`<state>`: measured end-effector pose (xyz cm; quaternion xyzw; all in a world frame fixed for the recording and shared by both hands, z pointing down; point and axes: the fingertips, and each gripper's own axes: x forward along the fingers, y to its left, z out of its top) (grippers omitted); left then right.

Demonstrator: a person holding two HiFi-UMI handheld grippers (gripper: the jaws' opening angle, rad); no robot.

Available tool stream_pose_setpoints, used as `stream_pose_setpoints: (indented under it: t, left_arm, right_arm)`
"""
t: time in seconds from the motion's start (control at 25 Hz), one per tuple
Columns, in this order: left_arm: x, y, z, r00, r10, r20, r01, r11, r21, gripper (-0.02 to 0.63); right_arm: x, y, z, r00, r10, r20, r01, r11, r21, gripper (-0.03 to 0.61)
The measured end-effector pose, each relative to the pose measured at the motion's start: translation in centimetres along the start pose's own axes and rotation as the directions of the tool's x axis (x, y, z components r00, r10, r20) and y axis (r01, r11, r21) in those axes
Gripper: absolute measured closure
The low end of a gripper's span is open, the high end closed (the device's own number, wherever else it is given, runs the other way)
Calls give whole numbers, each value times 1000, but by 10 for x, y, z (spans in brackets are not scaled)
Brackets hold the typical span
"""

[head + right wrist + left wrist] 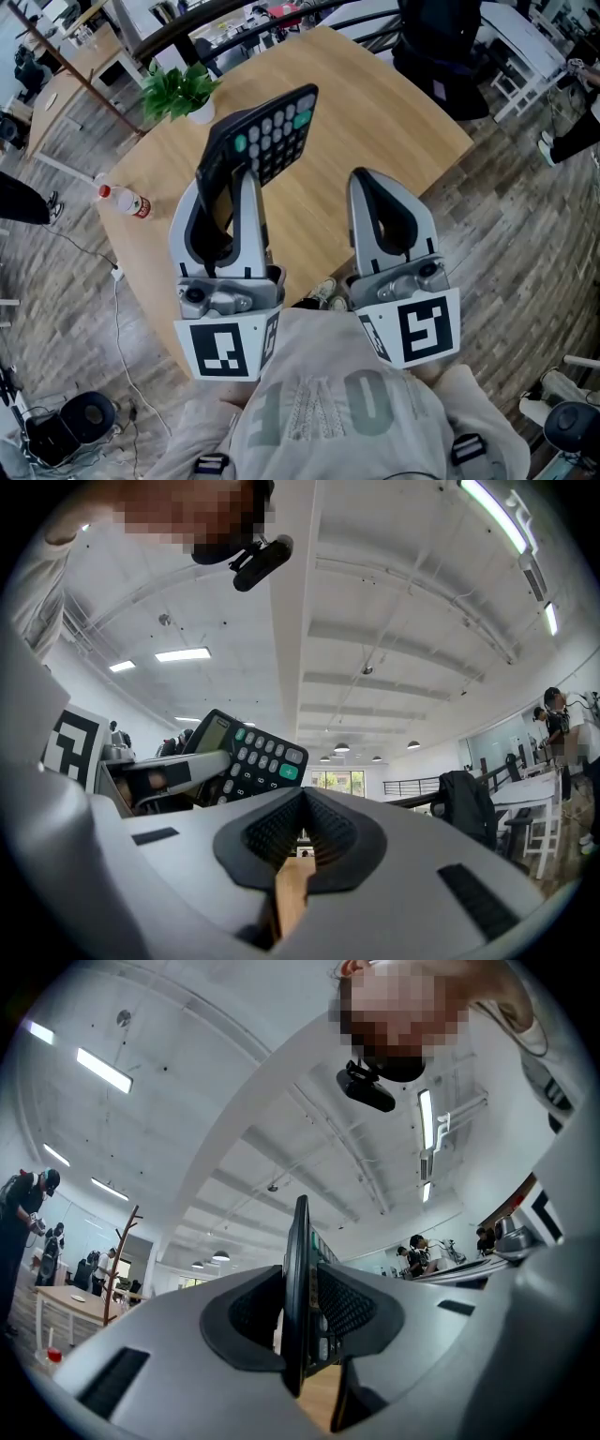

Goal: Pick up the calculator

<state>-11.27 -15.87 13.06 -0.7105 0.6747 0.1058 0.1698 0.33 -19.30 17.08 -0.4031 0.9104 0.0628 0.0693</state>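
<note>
The wooden desk (375,122) fills most of the head view, and nearly all of its top is bare. Above its near part sit the two tools. The left hand-held gripper (225,178) is clenched on the calculator (272,136), while the right hand-held gripper (367,183) hangs beside it with its pads drawn together on nothing, well apart from the calculator.

The calculator is clear of the desk, tilted with its keypad facing up and away from the person. In the left gripper view it stands edge-on between the pads (253,1312), which press on its front and back faces. The right gripper view shows the grip sitting at the display end, so the whole keypad sticks out past the jaws.

The pick-up looks essentially done; what remains is carrying the lift cleanly. With so much of the body overhanging, I judge the main risk to be the calculator pivoting or sliding in the pads. A steady clamp, a smooth rise and little wrist roll should serve best, with the right tool kept out of its way.

A small potted plant (183,91) stands at the desk's far corner, and a red-capped bottle (127,200) lies at its left edge; neither is near the lift.
</note>
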Motion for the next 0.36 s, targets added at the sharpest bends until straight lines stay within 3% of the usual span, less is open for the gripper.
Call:
stream_pose_setpoints:
  t: [0.36]
  left_arm:
    - [-4, 0, 10, 1000, 2, 11, -2, 1000, 4, 494]
  right_arm:
    - [-4, 6, 9, 1000, 6, 8, -6, 1000, -27, 560]
